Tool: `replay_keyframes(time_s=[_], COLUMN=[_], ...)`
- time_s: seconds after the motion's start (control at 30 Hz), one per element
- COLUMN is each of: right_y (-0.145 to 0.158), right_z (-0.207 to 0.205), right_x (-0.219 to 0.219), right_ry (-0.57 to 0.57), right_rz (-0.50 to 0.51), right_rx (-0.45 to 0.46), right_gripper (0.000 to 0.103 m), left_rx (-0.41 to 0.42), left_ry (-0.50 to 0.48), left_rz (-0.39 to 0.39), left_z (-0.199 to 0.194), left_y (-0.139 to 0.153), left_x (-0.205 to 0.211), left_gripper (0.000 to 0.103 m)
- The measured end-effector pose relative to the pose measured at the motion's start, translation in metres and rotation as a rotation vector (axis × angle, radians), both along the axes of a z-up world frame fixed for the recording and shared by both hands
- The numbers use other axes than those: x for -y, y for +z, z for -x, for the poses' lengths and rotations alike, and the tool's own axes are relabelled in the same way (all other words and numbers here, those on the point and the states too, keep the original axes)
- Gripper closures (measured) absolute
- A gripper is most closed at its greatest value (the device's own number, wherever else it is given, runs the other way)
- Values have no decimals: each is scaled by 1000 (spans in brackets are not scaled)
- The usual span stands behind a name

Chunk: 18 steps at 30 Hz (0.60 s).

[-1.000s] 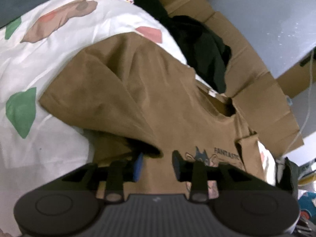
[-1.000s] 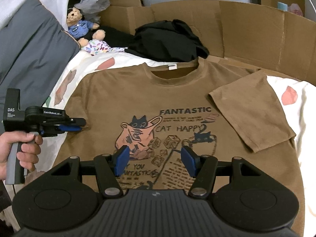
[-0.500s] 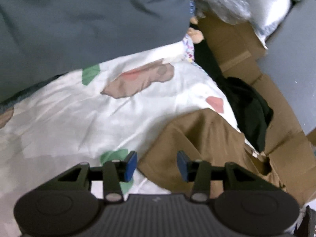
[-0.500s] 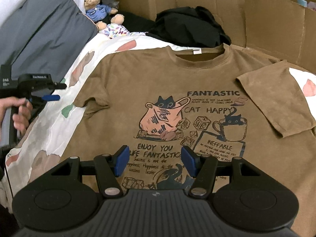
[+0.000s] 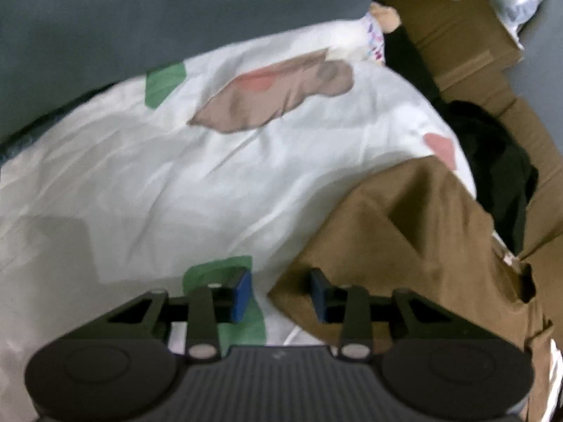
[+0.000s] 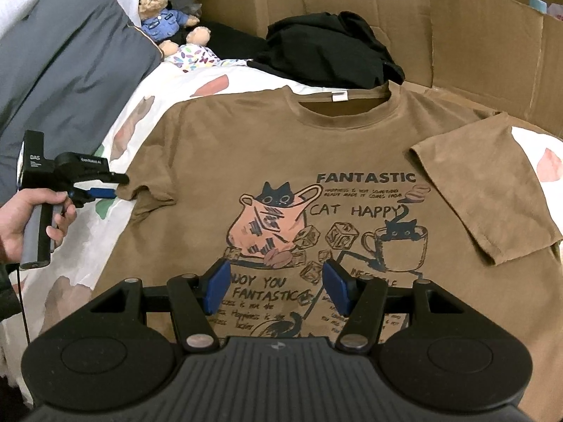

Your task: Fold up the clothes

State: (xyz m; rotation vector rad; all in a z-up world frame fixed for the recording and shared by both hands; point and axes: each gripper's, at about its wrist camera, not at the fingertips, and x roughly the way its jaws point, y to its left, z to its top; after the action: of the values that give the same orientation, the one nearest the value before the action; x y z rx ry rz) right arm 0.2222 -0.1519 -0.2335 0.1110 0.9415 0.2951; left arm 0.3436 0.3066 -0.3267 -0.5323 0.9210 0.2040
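Note:
A brown T-shirt (image 6: 281, 161) with a cat print lies face up on the white patterned bedsheet (image 6: 116, 232). Its right sleeve (image 6: 482, 197) is folded in over the chest. Its left sleeve (image 6: 147, 193) lies bunched at the shirt's left edge. My left gripper (image 5: 279, 293) is open, with the sleeve's corner (image 5: 387, 246) just at its right finger; in the right wrist view it (image 6: 109, 186) sits at the sleeve's tip. My right gripper (image 6: 276, 290) is open and empty above the shirt's lower print.
A black garment (image 6: 330, 52) lies behind the collar against cardboard panels (image 6: 475, 35). A teddy bear (image 6: 165, 21) and a grey pillow (image 6: 70, 70) are at the back left. The bedsheet (image 5: 176, 183) spreads left of the shirt.
My left gripper pulled away from the shirt's body to the left and now sits at the left sleeve's tip, jaws wider. My right gripper drew back a little over the print.

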Motion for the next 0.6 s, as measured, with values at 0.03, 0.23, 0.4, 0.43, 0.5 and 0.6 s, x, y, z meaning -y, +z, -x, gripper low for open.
replay_keyframes(time_s=[0.03,0.23,0.4,0.43,0.5,0.6], right_y=[-3,-7,-4,-4,2,12], right_z=[-3,-8,-11,-11,-12,-11], right_x=[0,-1,-10,-12,-18,-25], right_ry=[-2,3,24,28,40,61], right_rz=[1,17,30,32,35,39], right_rx=[-3,-19,-13,-12,-2,25], right_gripper=[40,40,40,40,40,40], left_rx=[-1,-7,-25,-25,-22,-18], left_ry=[-12,-87,-71,-66,-63,-64], left_rz=[-10,-70,-77,-52,-12,36], left_z=[-1,-10,-11,-9,-7,-1], left_y=[0,-1,-1,-2,-3,-5], left_x=[2,15,11,7,0,-8], left_gripper=[61,46,72,81,86,91])
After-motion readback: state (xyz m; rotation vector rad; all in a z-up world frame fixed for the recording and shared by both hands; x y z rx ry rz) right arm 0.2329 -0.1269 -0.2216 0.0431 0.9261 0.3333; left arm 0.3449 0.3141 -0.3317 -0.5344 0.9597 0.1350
